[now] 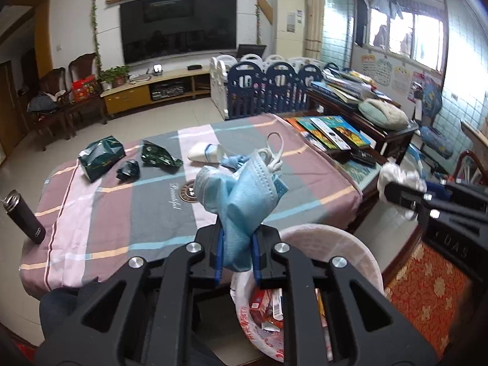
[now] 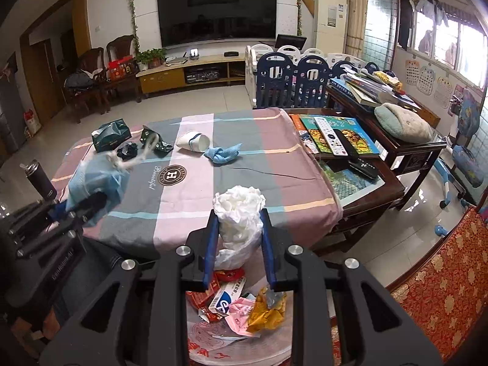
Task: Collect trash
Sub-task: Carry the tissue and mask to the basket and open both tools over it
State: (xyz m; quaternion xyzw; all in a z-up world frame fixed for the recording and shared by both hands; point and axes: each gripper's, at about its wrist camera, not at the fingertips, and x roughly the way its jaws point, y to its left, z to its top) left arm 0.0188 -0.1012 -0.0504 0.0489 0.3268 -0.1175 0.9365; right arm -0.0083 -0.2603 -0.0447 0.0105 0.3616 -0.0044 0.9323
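My left gripper (image 1: 237, 254) is shut on a crumpled blue face mask (image 1: 244, 195) with white ear loops, held above the near table edge beside the trash bin (image 1: 350, 244). My right gripper (image 2: 239, 251) is shut on a crumpled white plastic wad (image 2: 239, 213), directly over the bin (image 2: 241, 335), which holds wrappers and a small box. On the table lie a tipped white paper cup (image 2: 193, 141), a blue cloth wad (image 2: 222, 154), a dark green tissue pack (image 2: 111, 135) and green crumpled wrappers (image 2: 154, 141). The left gripper with the mask shows at the left of the right wrist view (image 2: 88, 204).
The table wears a striped pink-grey cloth (image 2: 198, 198). A black flask (image 2: 41, 180) stands at its left edge. Books and remotes (image 2: 335, 137) lie on the wooden table to the right. A red patterned rug (image 2: 442, 289) is at the right.
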